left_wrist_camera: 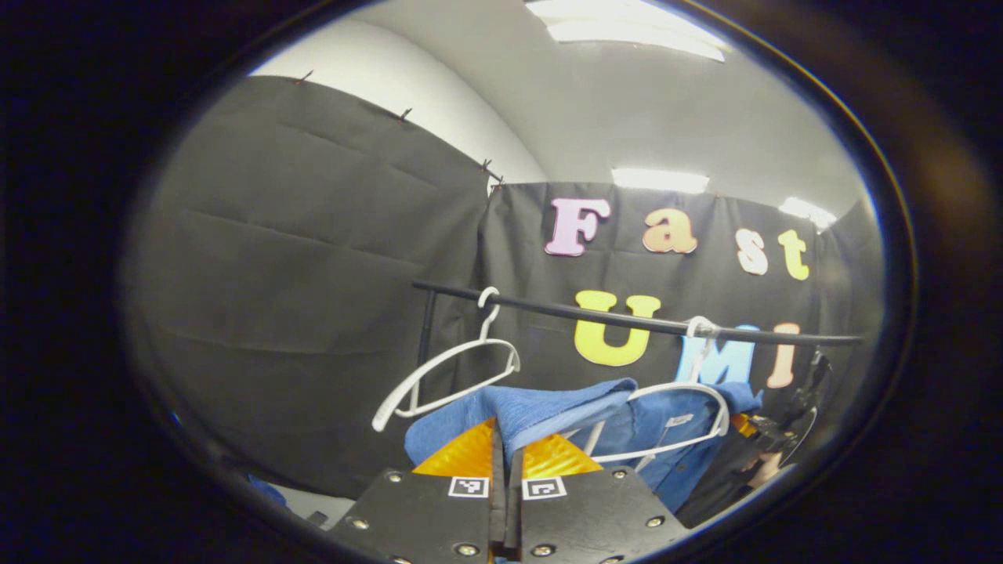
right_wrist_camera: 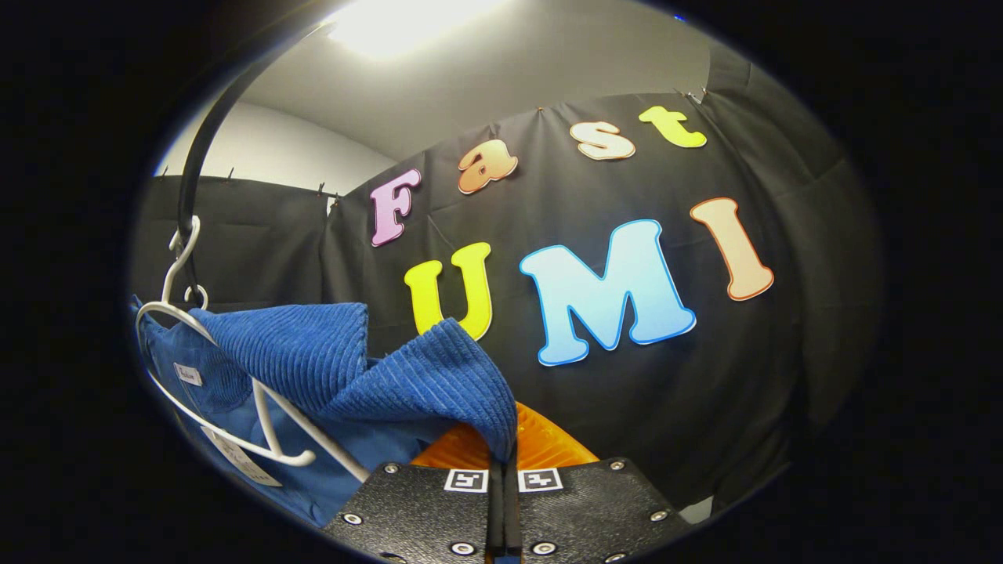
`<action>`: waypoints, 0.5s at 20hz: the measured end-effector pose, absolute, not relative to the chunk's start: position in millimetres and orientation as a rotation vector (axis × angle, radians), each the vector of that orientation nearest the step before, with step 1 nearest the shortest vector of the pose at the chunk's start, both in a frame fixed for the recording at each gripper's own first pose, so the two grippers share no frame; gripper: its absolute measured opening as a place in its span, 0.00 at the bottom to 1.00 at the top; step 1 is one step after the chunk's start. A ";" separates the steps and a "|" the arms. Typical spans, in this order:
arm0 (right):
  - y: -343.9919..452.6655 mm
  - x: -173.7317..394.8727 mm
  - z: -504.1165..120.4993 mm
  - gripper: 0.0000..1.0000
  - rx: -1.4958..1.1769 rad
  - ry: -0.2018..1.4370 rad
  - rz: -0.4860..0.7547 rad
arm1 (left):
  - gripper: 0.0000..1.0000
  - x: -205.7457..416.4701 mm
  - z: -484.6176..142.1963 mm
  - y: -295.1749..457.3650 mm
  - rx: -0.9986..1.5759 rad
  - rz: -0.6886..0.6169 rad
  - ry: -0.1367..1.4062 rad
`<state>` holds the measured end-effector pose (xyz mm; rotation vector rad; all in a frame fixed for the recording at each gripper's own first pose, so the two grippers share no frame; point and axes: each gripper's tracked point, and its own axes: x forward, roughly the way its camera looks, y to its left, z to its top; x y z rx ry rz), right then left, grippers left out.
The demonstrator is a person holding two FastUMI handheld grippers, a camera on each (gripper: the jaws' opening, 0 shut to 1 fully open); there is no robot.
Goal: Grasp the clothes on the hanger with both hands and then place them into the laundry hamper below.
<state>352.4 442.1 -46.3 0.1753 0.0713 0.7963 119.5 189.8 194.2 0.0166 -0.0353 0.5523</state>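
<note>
A blue corduroy garment [left_wrist_camera: 548, 411] hangs on a white hanger [left_wrist_camera: 674, 392] hooked over a black rail [left_wrist_camera: 627, 319]. My left gripper [left_wrist_camera: 505, 462] is shut on a fold of its near shoulder, pulled toward the camera. In the right gripper view the same blue garment [right_wrist_camera: 376, 376] drapes off its white hanger [right_wrist_camera: 258, 423], and my right gripper [right_wrist_camera: 505, 458] is shut on the other shoulder's fold. The right gripper and the hand that holds it [left_wrist_camera: 772, 446] appear beyond the garment in the left gripper view.
A second white hanger [left_wrist_camera: 447, 376], bare, hangs on the rail to the left of the garment. The rail's upright post [left_wrist_camera: 425, 329] stands behind it. The black rail [right_wrist_camera: 200, 157] curves overhead in the right gripper view. Black cloth walls close in behind.
</note>
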 end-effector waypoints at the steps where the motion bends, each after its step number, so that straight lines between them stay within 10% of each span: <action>1: 444.9 351.8 -46.6 0.00 0.168 0.074 0.797 | 0.05 121.8 195.5 190.8 0.017 0.555 -0.044; 10: 462.7 361.7 -24.6 0.00 0.170 -0.021 0.843 | 0.05 136.2 201.6 253.0 0.080 0.537 -0.030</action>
